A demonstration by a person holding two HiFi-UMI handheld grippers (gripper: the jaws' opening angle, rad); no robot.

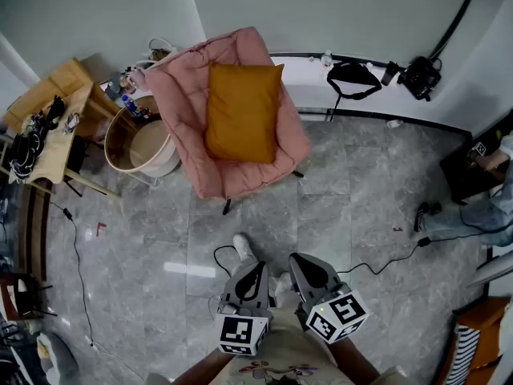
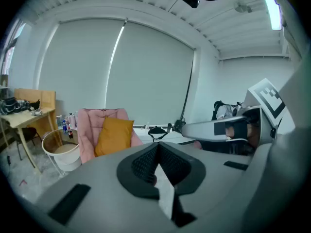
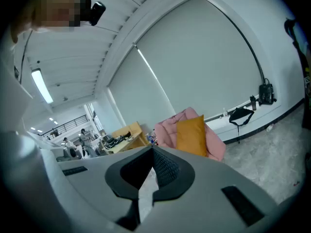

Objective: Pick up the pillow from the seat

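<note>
Hanging side by side low over the grey tiled floor [image 1: 345, 207], the left claw [image 1: 256, 268] and the right claw [image 1: 301, 260] each have their jaws pressed together, with nothing between them. Well ahead of both claws, the mustard-yellow pillow [image 1: 242, 111] leans against the back of the pink padded chair [image 1: 180, 127], its lower edge resting on the seat. Neither claw touches it. Ahead and to the left of the left claw, just beside the chair, stands a round tub [image 1: 148, 147] with a wooden rim. Further left, a wooden counter [image 1: 56, 147] carries cables and small items. Ahead and to the right of the right claw, a black bag [image 1: 353, 79] lies on the white window ledge [image 1: 309, 79].
</note>
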